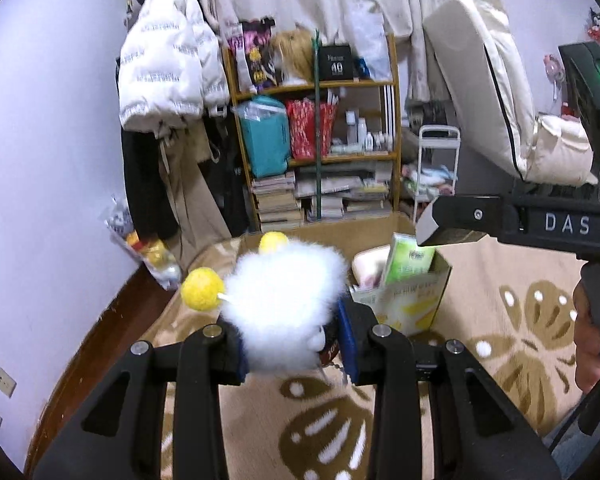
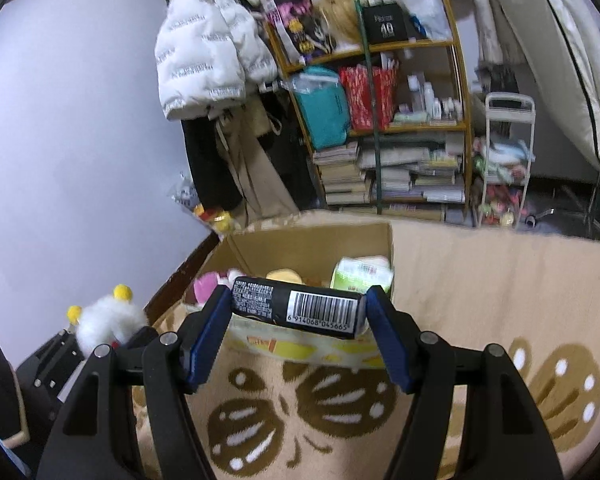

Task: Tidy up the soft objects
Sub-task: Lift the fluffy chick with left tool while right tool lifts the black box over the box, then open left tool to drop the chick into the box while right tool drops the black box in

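While the left gripper (image 1: 296,344) pinches a white fluffy toy (image 1: 284,300) between its blue pads at the lower centre of the left wrist view, the fur swallows most of what lies beneath, so we can only make out a scrap of red and dark cloth under it. Two yellow pompoms (image 1: 201,289) stick out to its left. Behind the toy stands a cardboard box (image 1: 440,280), partly hidden; a green tissue pack (image 1: 410,258) pokes up inside.

In the right wrist view, the right gripper (image 2: 298,312) clamps a dark packet (image 2: 296,306) end to end at mid-frame; we can read a barcode, but the small print is blurred. The packet covers part of the box (image 2: 312,240) behind it, where we see a pink thing (image 2: 206,288) and something yellow, too hidden to name. The toy (image 2: 104,320) shows again at lower left. The rug (image 2: 480,280) below runs out of frame.
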A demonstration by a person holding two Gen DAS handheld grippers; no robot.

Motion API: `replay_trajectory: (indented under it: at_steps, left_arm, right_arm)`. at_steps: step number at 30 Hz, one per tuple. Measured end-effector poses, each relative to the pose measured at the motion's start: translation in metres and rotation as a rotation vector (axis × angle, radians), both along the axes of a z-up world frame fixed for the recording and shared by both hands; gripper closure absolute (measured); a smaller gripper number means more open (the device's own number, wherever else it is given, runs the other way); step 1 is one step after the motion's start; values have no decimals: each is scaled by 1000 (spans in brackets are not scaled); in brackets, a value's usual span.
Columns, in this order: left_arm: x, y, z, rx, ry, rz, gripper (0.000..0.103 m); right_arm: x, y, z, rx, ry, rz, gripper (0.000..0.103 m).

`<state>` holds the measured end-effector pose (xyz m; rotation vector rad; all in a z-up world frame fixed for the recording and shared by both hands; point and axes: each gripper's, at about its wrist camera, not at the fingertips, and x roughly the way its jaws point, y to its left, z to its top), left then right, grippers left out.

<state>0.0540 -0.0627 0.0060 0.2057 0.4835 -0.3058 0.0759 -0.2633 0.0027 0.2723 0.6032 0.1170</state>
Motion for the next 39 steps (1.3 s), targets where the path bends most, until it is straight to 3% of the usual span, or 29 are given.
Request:
replay_trajectory:
  at_steps: [10, 20, 28, 32, 39]
  left_arm:
    - [15, -16, 21, 10, -92, -50, 69]
    - [51, -26, 22, 26, -123, -45, 69]
    - [81, -28, 7, 34, -95, -31, 69]
    - [95, -26, -6, 12, -38, -25, 69]
    - [112, -24, -30, 1, 44, -19, 68]
  right_arm:
    - [4, -5, 24, -48, -121, -33, 30]
    - [27, -11, 21, -39, -132, -40, 30]
    - [55, -16, 10, 4, -102, -12, 30]
    - [69, -23, -8, 99, -52, 7, 30]
    - [79, -21, -27, 104, -12, 24, 30]
